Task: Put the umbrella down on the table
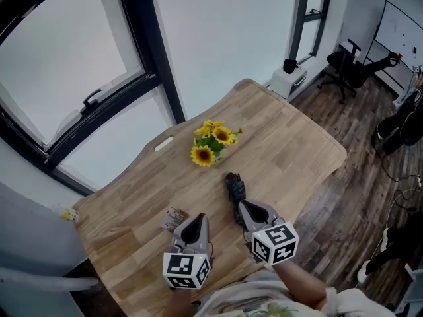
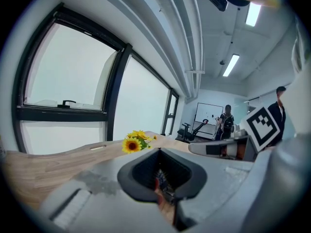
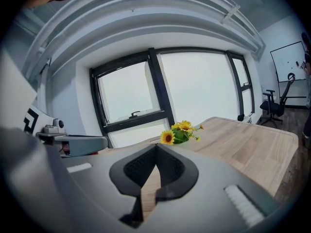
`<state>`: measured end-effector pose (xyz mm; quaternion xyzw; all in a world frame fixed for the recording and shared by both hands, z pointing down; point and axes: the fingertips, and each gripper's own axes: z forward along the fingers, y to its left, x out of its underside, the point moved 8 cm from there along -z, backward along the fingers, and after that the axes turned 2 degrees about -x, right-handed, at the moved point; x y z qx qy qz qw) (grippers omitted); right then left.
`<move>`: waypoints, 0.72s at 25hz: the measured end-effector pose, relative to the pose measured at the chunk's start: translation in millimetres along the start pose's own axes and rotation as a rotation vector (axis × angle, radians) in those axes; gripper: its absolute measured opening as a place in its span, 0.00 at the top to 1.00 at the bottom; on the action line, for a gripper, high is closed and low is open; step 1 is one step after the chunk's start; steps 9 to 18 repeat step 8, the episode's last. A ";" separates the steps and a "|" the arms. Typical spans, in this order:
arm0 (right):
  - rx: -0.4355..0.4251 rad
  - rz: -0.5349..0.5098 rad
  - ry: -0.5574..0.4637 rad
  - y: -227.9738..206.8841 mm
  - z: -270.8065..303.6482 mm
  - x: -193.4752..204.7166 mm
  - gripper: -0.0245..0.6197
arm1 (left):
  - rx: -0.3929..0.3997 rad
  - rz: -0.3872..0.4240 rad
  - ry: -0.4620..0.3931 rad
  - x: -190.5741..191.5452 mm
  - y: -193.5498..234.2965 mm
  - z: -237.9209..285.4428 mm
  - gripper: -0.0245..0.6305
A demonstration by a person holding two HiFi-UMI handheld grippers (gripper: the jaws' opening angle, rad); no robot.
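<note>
A dark folded umbrella [image 1: 234, 189] lies on the wooden table [image 1: 301, 147], just beyond my right gripper [image 1: 246, 208] and a little to its left. That gripper is shut, and only bare table shows through the slit between its pads in the right gripper view [image 3: 156, 146]. My left gripper [image 1: 197, 218] hovers beside it, nearer the table's front edge. Its jaws meet at the tips [image 2: 158, 150]. The umbrella is in neither gripper view.
A bunch of sunflowers [image 1: 211, 144] stands mid-table beyond the umbrella. A small printed packet [image 1: 174, 218] lies just left of the left gripper. Large windows run along the table's far side. An office chair [image 1: 346, 68] and a whiteboard stand at the right, with a person [image 2: 227, 123] near them.
</note>
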<state>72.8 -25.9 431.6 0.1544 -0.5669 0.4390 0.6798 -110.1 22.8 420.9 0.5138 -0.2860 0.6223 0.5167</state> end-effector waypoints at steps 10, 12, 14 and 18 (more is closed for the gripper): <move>0.007 -0.007 -0.014 16.7 -11.9 -1.6 0.96 | 0.014 0.015 -0.007 -4.1 -1.2 -19.3 0.96; 0.007 -0.007 -0.014 16.7 -11.9 -1.6 0.96 | 0.014 0.015 -0.007 -4.1 -1.2 -19.3 0.96; 0.007 -0.007 -0.014 16.7 -11.9 -1.6 0.96 | 0.014 0.015 -0.007 -4.1 -1.2 -19.3 0.96; 0.007 -0.007 -0.014 16.7 -11.9 -1.6 0.96 | 0.014 0.015 -0.007 -4.1 -1.2 -19.3 0.96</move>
